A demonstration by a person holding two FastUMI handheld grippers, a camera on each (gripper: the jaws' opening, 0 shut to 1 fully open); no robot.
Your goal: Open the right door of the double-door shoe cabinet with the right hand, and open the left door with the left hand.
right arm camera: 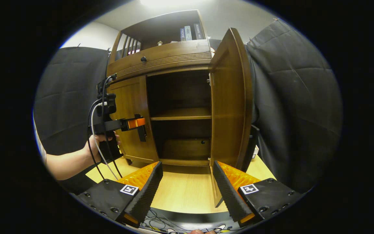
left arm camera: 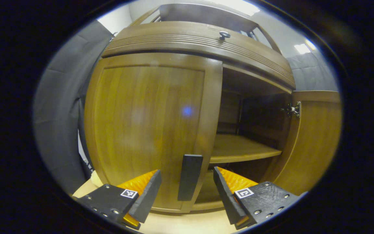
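The left hand-held gripper [left arm camera: 187,187] has its two black-and-orange fingers apart, one on each side of the black rectangular door handle [left arm camera: 189,177] and touching neither side of it. In the right gripper view the same left hand-held gripper [right arm camera: 140,125] is held by a hand [right arm camera: 101,143] level with that handle.

The handle is mounted upright on the inner edge of the brown wooden left door [left arm camera: 151,130] of the brown wooden double-door shoe cabinet [right arm camera: 174,97]. The left door lies flat against the cabinet front, closed.

The right hand-held gripper [right arm camera: 187,187] has its fingers apart with nothing between them. It sits back from the cabinet, above the light wooden bench [right arm camera: 180,191] that carries the cabinet.

The brown wooden right door [right arm camera: 230,97] stands swung out from the cabinet's right side, fully open. Its metal hinge [left arm camera: 292,109] is visible at the upper inner edge. The opened half exposes a wooden middle shelf [right arm camera: 180,113] and the cabinet floor below it. A drawer front with a small round knob [left arm camera: 224,34] runs across the cabinet above both doors.
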